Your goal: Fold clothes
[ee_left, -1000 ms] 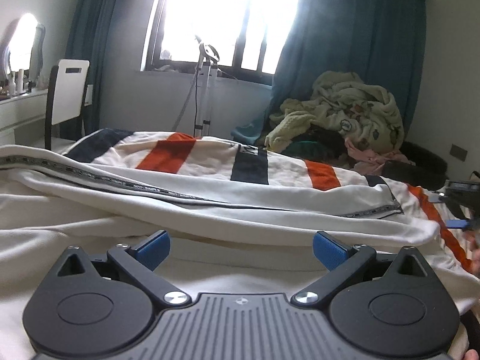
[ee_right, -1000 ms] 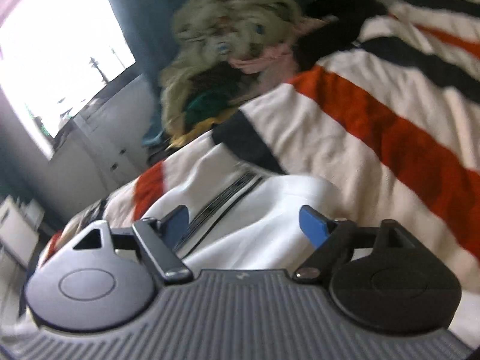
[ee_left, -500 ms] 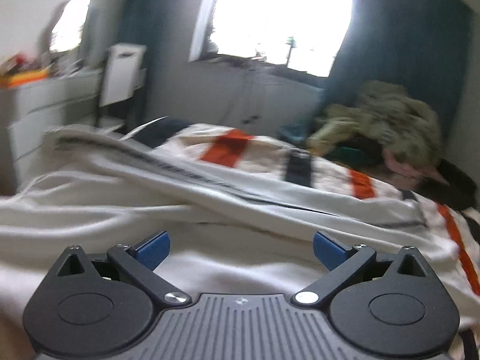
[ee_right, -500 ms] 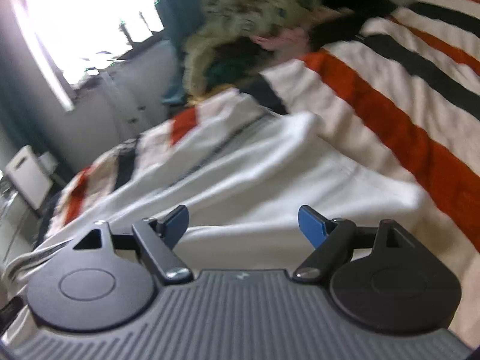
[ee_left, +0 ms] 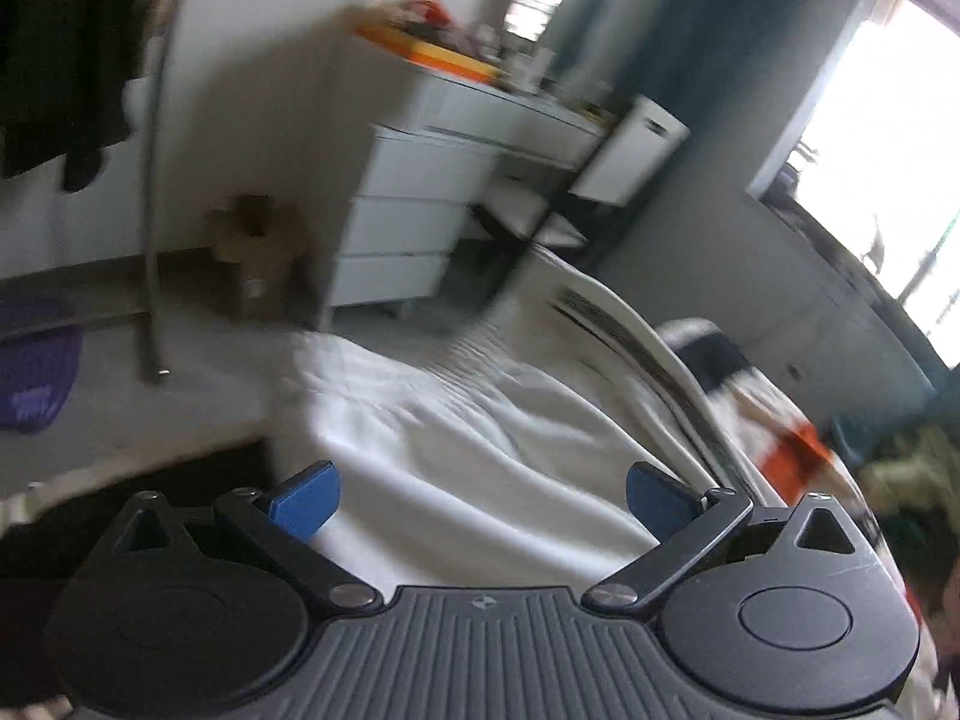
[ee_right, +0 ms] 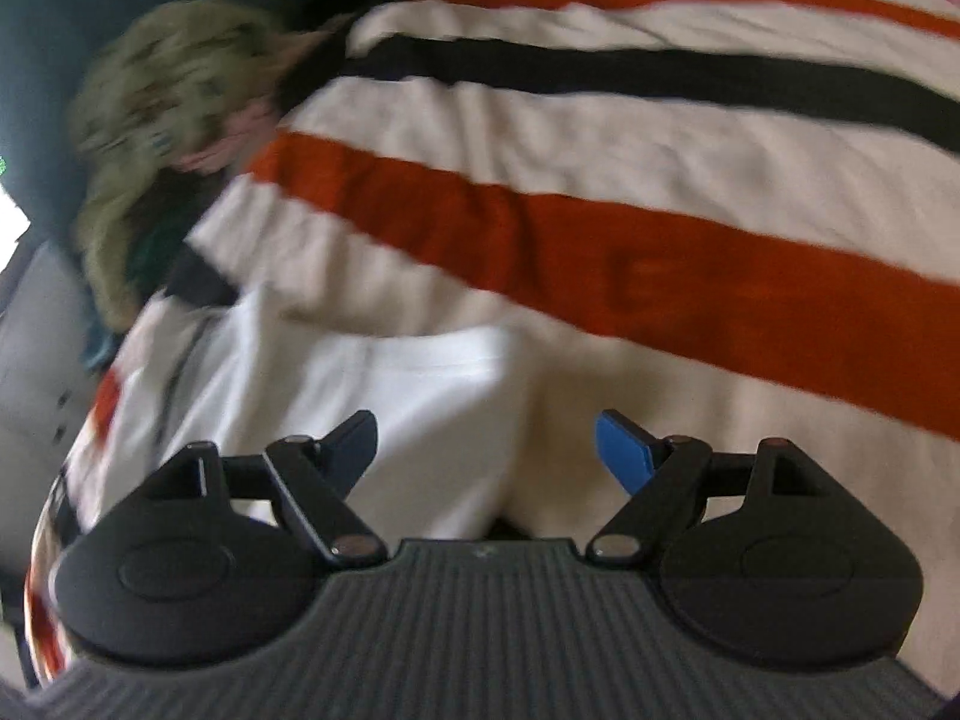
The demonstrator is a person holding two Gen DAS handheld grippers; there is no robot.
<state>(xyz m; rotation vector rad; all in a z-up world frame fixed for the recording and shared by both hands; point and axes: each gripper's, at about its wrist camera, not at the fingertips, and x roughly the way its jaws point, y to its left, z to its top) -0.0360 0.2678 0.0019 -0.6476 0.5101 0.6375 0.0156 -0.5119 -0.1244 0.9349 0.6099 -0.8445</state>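
Observation:
A white garment [ee_left: 480, 438] with a dark patterned side stripe lies spread on the bed and reaches to the bed's left edge. My left gripper [ee_left: 480, 498] is open and empty, just above this cloth. In the right wrist view the garment's other end [ee_right: 396, 396] lies on the striped bedspread [ee_right: 600, 252]. My right gripper [ee_right: 486, 450] is open and empty, low over that white end. Both views are blurred.
A white chest of drawers [ee_left: 420, 204] with clutter on top and a white chair [ee_left: 630, 162] stand left of the bed. A purple mat [ee_left: 36, 372] lies on the floor. A heap of clothes [ee_right: 162, 138] sits at the bed's far corner.
My left gripper has swung left and tilted, now facing the bed's left edge and the drawers. My right gripper has turned toward the striped bedspread and dropped closer to the garment's end. Both stay open.

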